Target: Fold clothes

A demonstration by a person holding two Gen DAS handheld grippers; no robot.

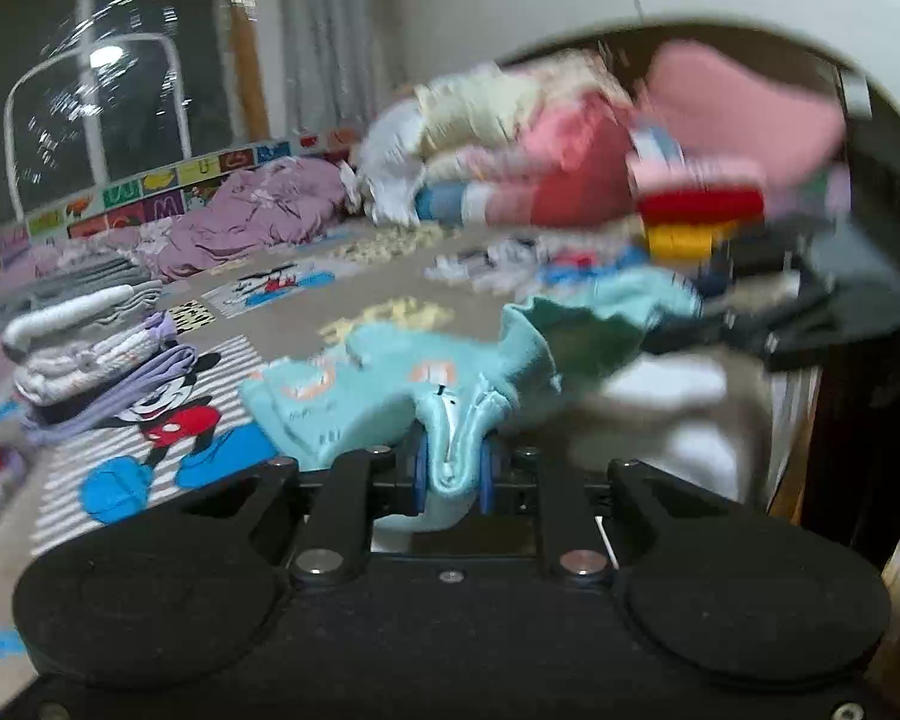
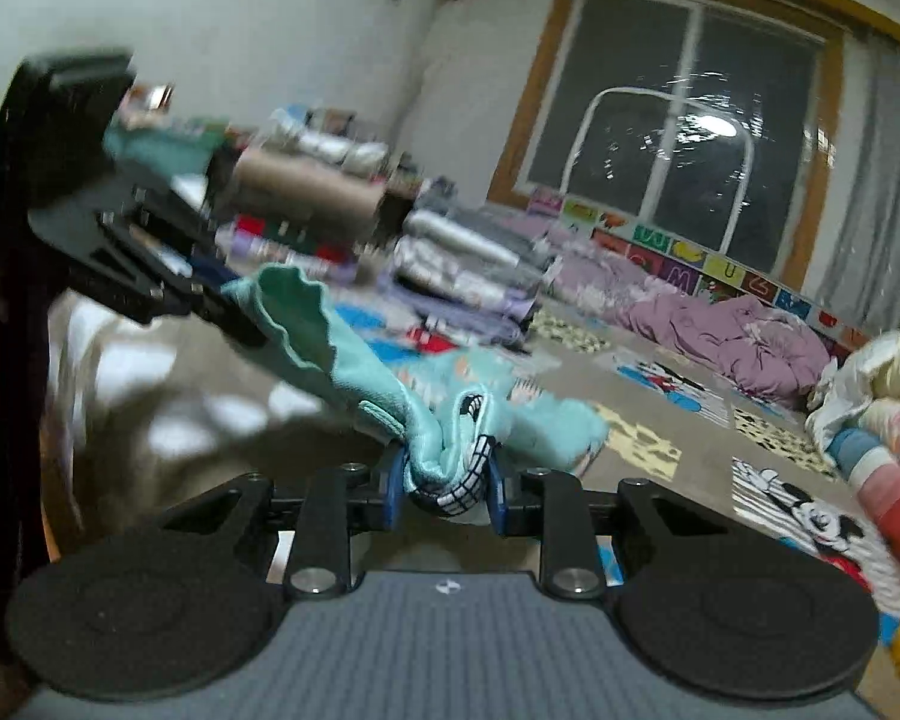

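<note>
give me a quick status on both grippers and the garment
Left gripper and right gripper both shut on the turquoise garment, one end each. Garment hangs between them over the cartoon mat. Nothing in the way.

One teal garment (image 1: 390,384), two grippers, perhaps three clothes stacks.
</note>
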